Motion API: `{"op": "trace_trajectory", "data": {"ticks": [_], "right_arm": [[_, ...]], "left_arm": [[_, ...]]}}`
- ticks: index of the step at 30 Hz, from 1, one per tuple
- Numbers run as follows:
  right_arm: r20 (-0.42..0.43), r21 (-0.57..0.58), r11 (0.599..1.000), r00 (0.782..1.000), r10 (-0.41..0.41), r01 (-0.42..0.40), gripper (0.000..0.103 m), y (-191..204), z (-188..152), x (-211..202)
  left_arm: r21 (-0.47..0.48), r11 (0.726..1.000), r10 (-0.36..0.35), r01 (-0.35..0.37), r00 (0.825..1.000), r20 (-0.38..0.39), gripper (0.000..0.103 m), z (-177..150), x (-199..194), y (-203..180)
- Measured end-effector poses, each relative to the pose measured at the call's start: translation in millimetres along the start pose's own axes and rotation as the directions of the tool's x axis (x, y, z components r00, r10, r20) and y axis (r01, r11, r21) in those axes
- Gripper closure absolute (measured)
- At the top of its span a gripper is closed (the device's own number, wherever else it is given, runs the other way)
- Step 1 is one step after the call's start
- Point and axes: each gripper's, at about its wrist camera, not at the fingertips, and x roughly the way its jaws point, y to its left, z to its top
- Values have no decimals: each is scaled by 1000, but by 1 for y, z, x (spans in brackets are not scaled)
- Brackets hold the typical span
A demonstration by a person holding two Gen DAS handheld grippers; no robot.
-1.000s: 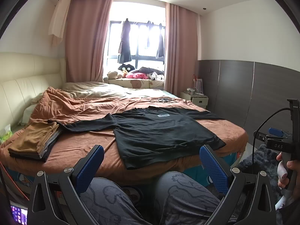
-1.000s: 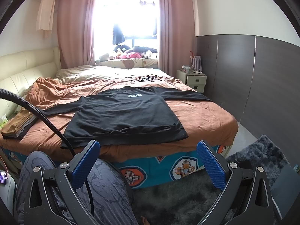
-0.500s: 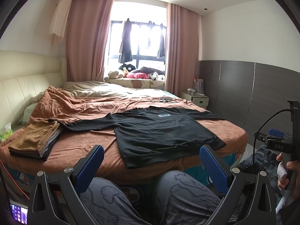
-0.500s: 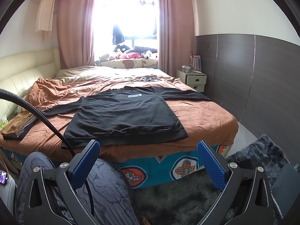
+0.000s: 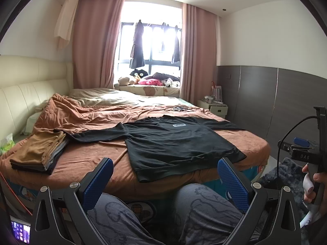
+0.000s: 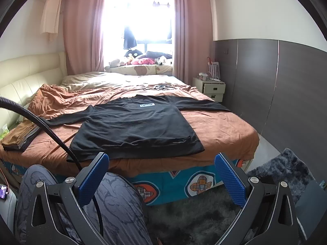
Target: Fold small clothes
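A bedroom with pink curtains (image 5: 96, 40) either side of a bright window, a cream padded headboard along the left wall and dark panelling on the right; the bed (image 5: 253, 140) under a rust-brown cover fills the middle of both views.

The left gripper (image 5: 166, 178) has its jaws spread wide, the blue ribbed pads (image 5: 232, 180) holding nothing, and it hangs low in front of the bed above the person's knees (image 5: 204, 210) in grey patterned trousers. The right gripper (image 6: 161, 172) is likewise released and empty, its pads well apart, held near the foot of the bed over one knee and a dark shaggy rug (image 6: 282, 169). In the left view, a hand (image 5: 312, 183) at the right edge grips the handle of the other tool, with a black cable looping up from it.

Beyond the jaws, a black long-sleeved shirt (image 6: 134, 126) lies flat on the cover, hem toward the cameras at the bed's near edge, both sleeves stretched out sideways, and a small white label near the collar. Neither gripper touches it. To its left, apart from the sleeve tip, sits a stack of folded clothes (image 5: 38, 153), tan on top with grey and dark layers beneath. Farther back are a tangle of dark cable on the cover, a beige pillow, soft toys (image 5: 141, 77) on the window ledge, and a small white nightstand (image 6: 212, 87) by the right wall.
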Motion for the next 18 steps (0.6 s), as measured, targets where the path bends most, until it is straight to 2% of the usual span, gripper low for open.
{"op": "trace_trajectory", "data": {"ticks": [10, 18], "right_arm": [[6, -9, 1000, 1000, 17, -17, 0, 0, 6, -1], [28, -27, 998, 998, 50, -49, 0, 0, 12, 5]], "left_arm": [[-22, 1000, 8, -9, 1000, -11, 0, 1, -4, 7], [-32, 998, 47, -48, 999, -14, 0, 4, 2, 12]]}}
